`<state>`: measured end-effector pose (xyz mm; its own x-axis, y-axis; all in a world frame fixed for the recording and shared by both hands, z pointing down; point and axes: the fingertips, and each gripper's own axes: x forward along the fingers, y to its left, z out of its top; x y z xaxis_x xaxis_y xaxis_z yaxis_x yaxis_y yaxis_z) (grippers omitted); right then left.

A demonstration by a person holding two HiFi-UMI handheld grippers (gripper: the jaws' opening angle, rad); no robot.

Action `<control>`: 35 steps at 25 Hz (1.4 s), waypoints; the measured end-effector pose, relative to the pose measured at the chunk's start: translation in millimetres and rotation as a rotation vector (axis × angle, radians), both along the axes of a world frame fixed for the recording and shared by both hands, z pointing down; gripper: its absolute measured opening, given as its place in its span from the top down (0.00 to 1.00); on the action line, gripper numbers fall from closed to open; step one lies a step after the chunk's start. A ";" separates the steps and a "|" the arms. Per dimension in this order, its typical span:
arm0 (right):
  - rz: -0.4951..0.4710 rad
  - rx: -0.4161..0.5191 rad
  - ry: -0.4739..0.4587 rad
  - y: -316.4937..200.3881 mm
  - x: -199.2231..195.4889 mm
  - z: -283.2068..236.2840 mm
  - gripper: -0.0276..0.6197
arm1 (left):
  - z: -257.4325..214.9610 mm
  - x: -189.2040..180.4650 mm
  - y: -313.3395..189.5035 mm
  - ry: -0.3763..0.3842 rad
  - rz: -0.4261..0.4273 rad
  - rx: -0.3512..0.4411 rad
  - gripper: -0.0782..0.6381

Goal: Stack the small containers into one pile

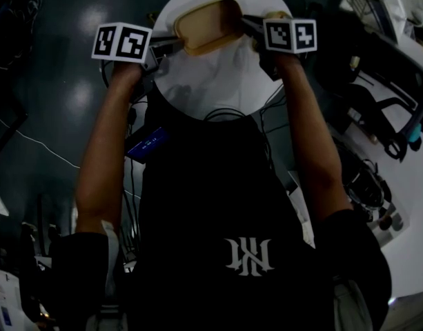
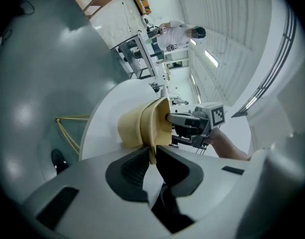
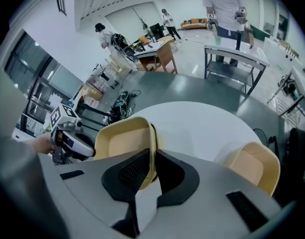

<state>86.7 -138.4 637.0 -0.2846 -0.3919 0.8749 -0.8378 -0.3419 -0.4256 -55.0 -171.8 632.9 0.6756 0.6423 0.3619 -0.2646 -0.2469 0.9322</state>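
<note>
container (image 1: 208, 26) between left claw (image 1: 175, 43) and right claw (image 1: 247, 25) | table (image 1: 218, 81) beneath

I find left arm (image 1: 101, 157) and right arm (image 1: 311, 136) extended forward; left gripper (image 1: 171, 45) and right gripper (image 1: 247, 25) point inward, facing each other; each clamps an opposite wall of one container (image 1: 208, 27).

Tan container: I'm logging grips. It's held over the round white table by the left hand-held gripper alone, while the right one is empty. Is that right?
Not alone. The right gripper view shows the right hand-held gripper shut on the rim of the tan container too, opposite the left hand-held gripper. The rest holds: it is held over the round white table.
</note>
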 end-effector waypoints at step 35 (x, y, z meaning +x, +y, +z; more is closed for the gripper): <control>0.098 0.714 0.235 16.5 -13.3 -183.1 0.85 | -122.5 36.4 -3.8 0.337 0.087 0.465 0.88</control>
<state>73.4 -121.9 453.9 -0.0569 -0.8999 0.4323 -0.9139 -0.1273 -0.3853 -18.7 -175.6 510.4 0.7543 0.5256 0.3935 0.0679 -0.6585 0.7495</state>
